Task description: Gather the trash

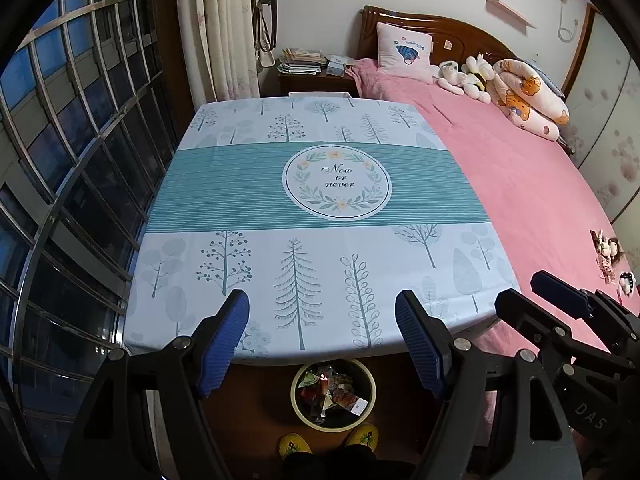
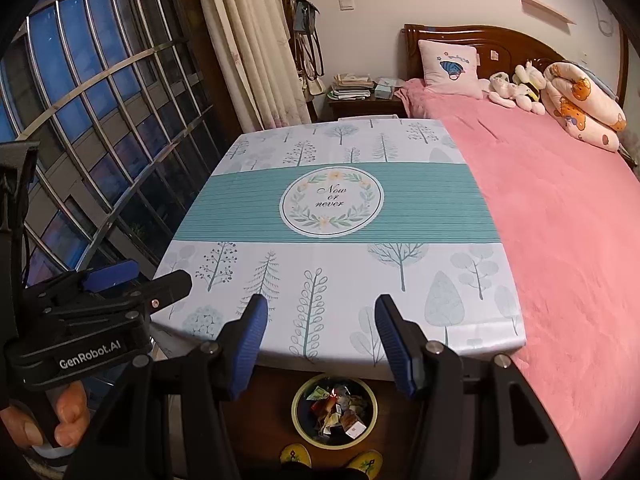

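both tongs, left tongs (image 1: 322, 336) and right tongs (image 2: 320, 340), hang spread wide and empty above the worktop (image 1: 312, 184). at 6 o'clock beneath its near edge, a bin (image 1: 333, 394) holds crumpled wrappers (image 1: 326, 392).

Home bedroom: pink-covered bed (image 1: 520, 168), pillow (image 1: 404, 52), nightstand (image 1: 308, 78), curtain (image 1: 224, 28).

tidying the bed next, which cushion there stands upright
The square pink cushion propped against the headboard; the long bear-print cushion lies curled on the bed.

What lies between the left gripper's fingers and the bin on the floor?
Only the tablecloth's near edge and bare wooden floor; the open left gripper frames the trash bin in the left wrist view.
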`<state>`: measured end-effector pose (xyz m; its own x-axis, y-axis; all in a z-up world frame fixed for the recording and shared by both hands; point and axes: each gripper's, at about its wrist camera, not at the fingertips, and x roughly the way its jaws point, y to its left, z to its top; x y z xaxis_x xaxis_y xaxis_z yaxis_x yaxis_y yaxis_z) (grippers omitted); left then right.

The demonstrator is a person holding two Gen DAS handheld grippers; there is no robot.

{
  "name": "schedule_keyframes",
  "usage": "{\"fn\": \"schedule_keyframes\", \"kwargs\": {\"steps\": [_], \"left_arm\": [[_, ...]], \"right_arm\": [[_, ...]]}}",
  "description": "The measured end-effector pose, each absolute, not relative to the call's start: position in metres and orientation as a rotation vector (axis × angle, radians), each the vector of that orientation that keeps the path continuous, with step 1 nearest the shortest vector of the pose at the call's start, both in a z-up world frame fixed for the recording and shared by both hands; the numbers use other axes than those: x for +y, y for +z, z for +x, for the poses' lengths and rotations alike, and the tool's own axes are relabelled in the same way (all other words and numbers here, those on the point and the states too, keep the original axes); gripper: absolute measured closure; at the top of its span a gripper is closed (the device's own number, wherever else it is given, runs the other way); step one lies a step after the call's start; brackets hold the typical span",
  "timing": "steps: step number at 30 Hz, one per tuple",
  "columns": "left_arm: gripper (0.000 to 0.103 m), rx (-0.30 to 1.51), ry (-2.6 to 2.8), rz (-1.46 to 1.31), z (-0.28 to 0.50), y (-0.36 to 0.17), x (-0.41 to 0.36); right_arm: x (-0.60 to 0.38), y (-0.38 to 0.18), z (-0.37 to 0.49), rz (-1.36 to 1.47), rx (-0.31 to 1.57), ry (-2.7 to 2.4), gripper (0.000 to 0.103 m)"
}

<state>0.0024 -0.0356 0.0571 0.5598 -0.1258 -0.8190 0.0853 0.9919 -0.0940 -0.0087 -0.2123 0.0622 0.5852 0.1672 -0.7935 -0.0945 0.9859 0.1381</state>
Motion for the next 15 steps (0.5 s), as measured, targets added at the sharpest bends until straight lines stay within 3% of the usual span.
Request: {"fn": "schedule_keyframes", "kwargs": {"steps": [15], "left_arm": [[0.029, 0.952, -0.1, -0.051, 0.0004, 0.0572, -0.0391]], "right_arm": [[-0.2098, 0.0604, -0.0063, 0.075, 0.93, 0.167, 0.047]]}}
